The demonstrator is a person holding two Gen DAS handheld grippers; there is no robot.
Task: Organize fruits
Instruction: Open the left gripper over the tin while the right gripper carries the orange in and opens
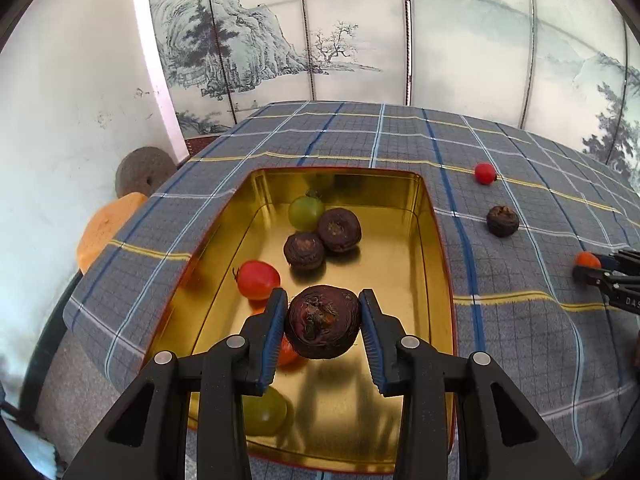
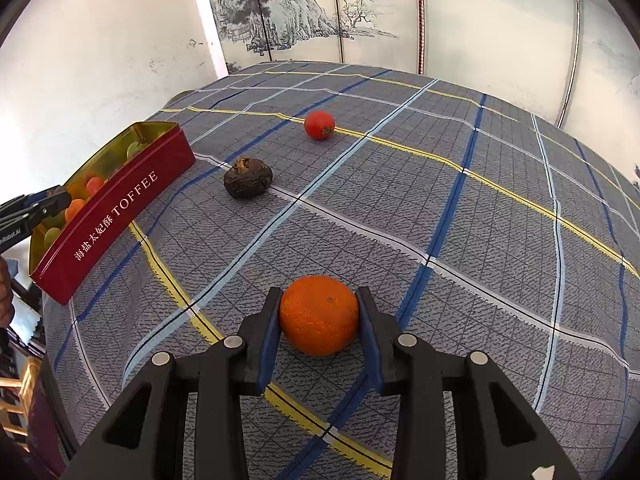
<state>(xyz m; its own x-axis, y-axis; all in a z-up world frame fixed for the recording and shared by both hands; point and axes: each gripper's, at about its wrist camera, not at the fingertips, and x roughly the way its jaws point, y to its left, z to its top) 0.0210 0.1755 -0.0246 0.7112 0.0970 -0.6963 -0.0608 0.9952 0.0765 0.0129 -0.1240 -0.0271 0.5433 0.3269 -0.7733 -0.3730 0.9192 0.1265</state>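
A folding screen (image 1: 360, 40) painted with misty mountains and pines fills twelve o'clock, softly backlit. At nine o'clock stands a scuffed white wall (image 1: 72, 120). The counter wears a grey plaid cloth (image 2: 440, 200) lined in blue, white and yellow. A round brown cushion (image 1: 142, 172) and an orange one (image 1: 104, 232) sit at nine o'clock below the counter's edge.

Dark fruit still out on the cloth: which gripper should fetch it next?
Right, probably. The dark fruit lies on the cloth ahead of the right gripper, which brackets the orange. The left gripper holds another dark fruit over the tin.
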